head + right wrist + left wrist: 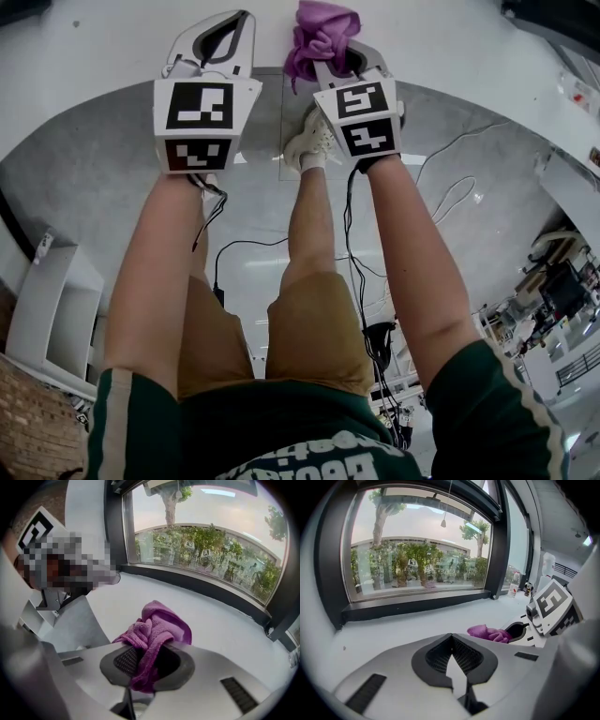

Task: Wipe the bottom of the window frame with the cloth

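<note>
Purple cloth [157,627] in right tool [149,662]; left tool [451,654] seemingly closed.

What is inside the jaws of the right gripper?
A bunched purple cloth is clamped in the right gripper and spills out above the jaws. It covers the place where the jaws press it, so that cannot be seen.

Purple cloth [154,634], dark window frame [197,585], white sill [417,620].

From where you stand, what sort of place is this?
Probably an office or workshop room: a wide black-framed window facing trees, a deep white sill below it, and black cables trailing over a glossy grey floor with cluttered workbenches at its edge.
</note>
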Available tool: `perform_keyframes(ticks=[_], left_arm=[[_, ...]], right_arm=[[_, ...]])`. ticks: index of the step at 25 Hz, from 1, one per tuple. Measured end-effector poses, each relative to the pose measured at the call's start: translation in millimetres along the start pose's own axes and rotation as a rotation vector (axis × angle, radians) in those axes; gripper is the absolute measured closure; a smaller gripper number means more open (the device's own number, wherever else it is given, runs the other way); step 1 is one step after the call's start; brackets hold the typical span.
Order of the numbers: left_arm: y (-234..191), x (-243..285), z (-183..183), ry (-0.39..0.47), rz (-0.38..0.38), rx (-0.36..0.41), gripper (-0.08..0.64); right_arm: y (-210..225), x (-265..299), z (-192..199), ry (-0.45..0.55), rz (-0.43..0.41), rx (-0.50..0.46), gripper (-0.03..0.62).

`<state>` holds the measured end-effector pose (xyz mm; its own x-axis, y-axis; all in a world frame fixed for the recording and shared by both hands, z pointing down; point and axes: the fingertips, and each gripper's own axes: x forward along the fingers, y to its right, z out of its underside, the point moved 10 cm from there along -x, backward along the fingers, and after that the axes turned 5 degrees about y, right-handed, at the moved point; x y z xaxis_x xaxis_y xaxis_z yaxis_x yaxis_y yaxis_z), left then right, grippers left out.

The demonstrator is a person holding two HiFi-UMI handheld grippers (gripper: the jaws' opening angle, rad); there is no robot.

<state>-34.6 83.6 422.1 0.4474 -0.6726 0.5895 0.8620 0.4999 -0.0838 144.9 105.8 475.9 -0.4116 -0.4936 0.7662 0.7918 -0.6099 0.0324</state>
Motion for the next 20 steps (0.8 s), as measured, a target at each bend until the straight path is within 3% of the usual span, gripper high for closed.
perform_keyframes(ticks=[12,20], left_arm=[[-29.5,-25.8,17.8,0.016,-0.029,-0.072,0.553],[-44.6,-20.1,22.0,0.038,0.000,-0.124,0.554]], right_arm=[[-14.9,6.5,-8.6,-0.045,0.080,-0.039,0.520],[-19.0,8.8,-13.4,-0.072,0.126,-0.025,0.520]])
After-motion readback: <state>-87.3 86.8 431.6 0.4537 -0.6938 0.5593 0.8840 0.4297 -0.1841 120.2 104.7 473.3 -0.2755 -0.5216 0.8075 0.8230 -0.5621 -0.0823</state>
